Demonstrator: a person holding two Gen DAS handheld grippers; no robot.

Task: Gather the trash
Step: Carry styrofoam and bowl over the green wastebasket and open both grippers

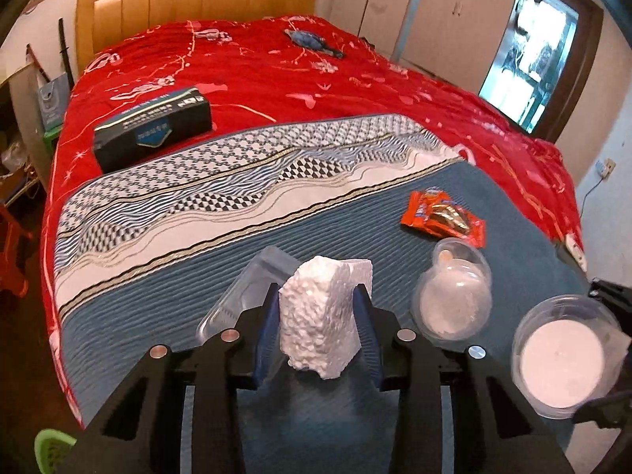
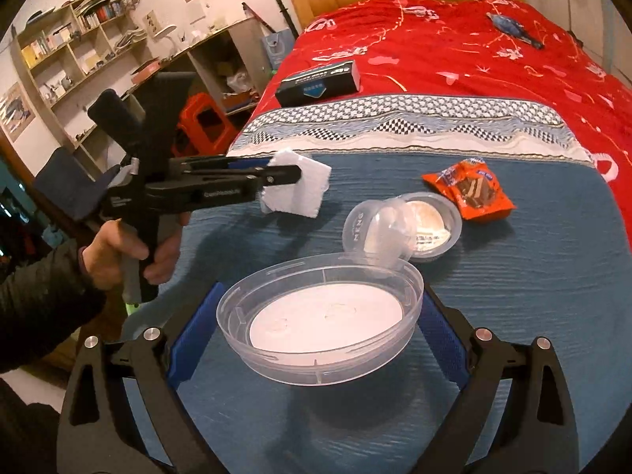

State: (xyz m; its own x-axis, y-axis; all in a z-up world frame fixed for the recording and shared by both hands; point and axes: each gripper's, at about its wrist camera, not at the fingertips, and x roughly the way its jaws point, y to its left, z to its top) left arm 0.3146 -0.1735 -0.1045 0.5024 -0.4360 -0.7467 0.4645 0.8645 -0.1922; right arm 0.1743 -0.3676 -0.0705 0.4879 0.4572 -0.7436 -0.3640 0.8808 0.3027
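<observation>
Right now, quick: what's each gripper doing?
Left gripper: closed on the white foam chunk.
Right gripper: closed on the clear plastic bowl, fingers against its sides.

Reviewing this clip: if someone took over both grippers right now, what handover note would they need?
Left gripper: shut on the white foam chunk, held above the blue bedspread.
Right gripper: jaws around the clear round container, which is lifted off the bed.
Still lying on the bedspread: orange snack wrapper, small clear lidded cup, and a clear plastic tray behind the left jaws.
Dark box sits on the red quilt; unclear whether it is trash.
No bin visible; nothing seen deposited yet.
</observation>
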